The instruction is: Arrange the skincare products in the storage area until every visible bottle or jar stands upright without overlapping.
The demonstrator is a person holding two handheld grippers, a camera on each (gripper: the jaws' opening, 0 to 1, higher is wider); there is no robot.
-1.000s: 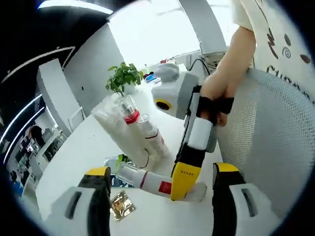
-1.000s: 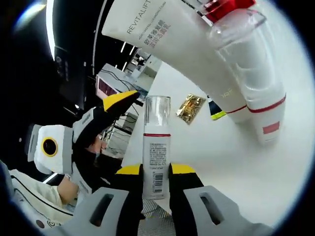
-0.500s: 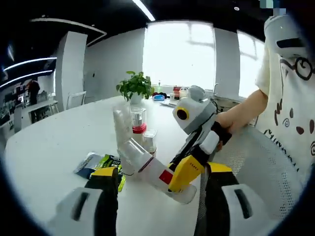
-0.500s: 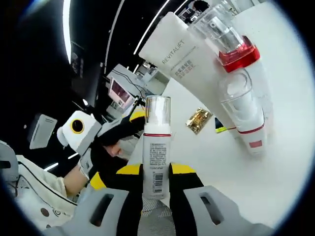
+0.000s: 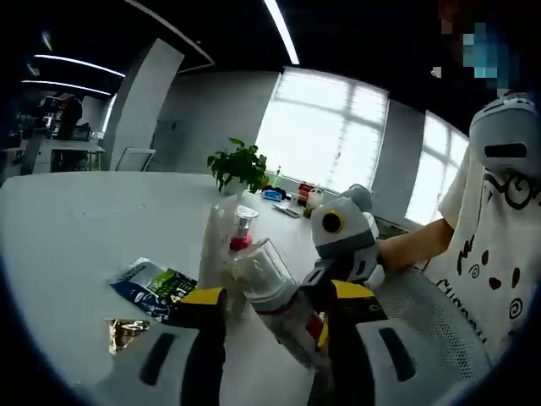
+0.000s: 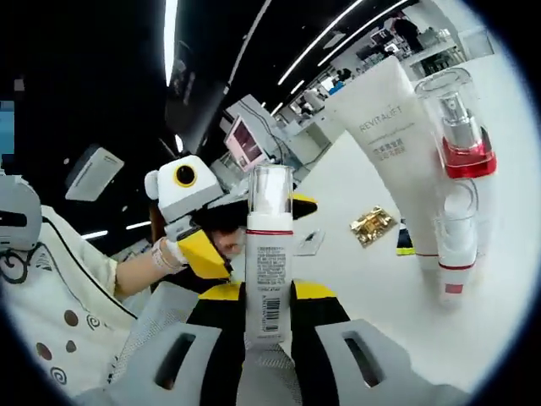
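My right gripper (image 6: 269, 292) is shut on a white bottle (image 6: 269, 254) with a clear cap and a red ring, held off the table. In the left gripper view that bottle (image 5: 275, 292) sits tilted between my left gripper's (image 5: 277, 294) wide-apart jaws, which do not touch it, and the right gripper (image 5: 314, 321) reaches in from the right. A white REVITALIFT tube (image 6: 397, 161), a red-collared pump bottle (image 6: 461, 127) and a small clear-capped bottle (image 6: 456, 245) stand upright close together on the white table (image 6: 363, 288).
A gold sachet (image 5: 127, 331) and a blue-green sachet (image 5: 156, 283) lie flat on the table near the standing products. A potted plant (image 5: 241, 165) and small items sit at the far end. A person in a white shirt (image 5: 499, 245) stands at the right.
The right gripper has tipped the held bottle up from lying across the left jaws towards upright. Both views have swung, so the standing products now look upright.
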